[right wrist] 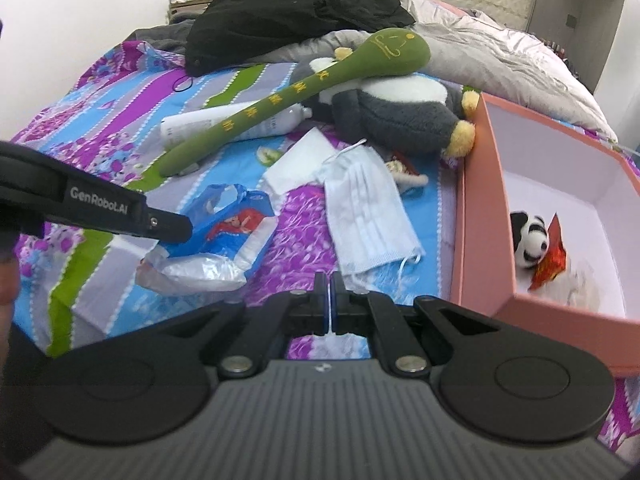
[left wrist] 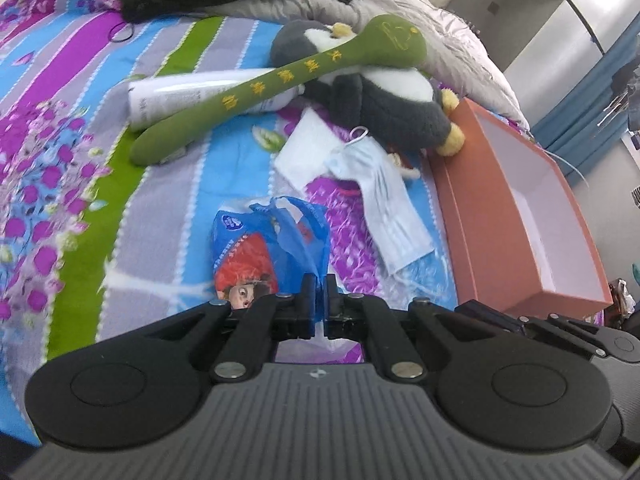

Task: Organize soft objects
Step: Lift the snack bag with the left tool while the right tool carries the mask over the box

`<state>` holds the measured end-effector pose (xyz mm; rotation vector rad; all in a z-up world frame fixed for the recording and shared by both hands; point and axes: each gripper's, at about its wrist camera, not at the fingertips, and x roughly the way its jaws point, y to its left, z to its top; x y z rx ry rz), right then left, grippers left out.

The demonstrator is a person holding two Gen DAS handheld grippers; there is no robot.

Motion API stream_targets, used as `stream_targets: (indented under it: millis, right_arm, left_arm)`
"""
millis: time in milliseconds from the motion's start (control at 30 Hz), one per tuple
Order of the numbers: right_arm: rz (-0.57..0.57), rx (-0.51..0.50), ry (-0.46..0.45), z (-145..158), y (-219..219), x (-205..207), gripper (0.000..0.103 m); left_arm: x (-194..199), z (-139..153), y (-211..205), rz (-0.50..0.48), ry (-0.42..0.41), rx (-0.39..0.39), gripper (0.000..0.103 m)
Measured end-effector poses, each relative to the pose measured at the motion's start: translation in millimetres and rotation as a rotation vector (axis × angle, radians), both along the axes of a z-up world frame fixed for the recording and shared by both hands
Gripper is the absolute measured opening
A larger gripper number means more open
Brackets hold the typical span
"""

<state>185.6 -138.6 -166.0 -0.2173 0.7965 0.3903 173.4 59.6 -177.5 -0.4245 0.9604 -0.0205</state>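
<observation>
The left gripper [left wrist: 319, 285], a black two-finger tool on a ribbed grey body, tilts steeply downward with its jaws drawn together, a thin strip of blue plastic caught between them. The right gripper [right wrist: 329, 283], the same make, slants down likewise, its jaws closed with only a sliver of a gap. The left gripper's black finger [right wrist: 170, 226] reaches in from the side of the right wrist view.

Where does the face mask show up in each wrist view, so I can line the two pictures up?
Left wrist: face mask lies right of centre on the bedspread, just left of the pink box.
Right wrist: face mask lies at centre, above the closed fingers, again left of the pink box.
Shared landmark: the green plush spoon lying across the penguin.
</observation>
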Motion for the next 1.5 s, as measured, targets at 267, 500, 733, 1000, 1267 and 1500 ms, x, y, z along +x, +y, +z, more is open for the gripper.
stream_targets:
  millis: [267,500,733,1000,1267,1500]
  right_arm:
    - [-0.021,0.035,0.022,-5,-5,-3,0.007]
    - [-0.033,0.034,0.021,-13,-4,26,0.046]
    - [-0.049,0.041,0.027,-31,10,86,0.056]
    - [-0.033,-0.036,0.124,-74,23,161,0.057]
    - [-0.036,0.042,0.220,-91,13,176,0.053]
    - [-0.044,0.095,0.139,-93,7,159,0.010]
  left_arm:
    - [-7,-20,3,0.017,0.072,-0.032,0.017]
    - [-3,-26,3,0.023,0.054,-0.057,0.041]
    - [21,-49,3,0.027,0.089,0.000,0.050]
    - [59,-74,1,0.014,0.175,0.052,0.044]
    - [72,-73,3,0.004,0.214,0.049,0.017]
    - [53,-66,7,0.027,0.105,0.073,0.009]
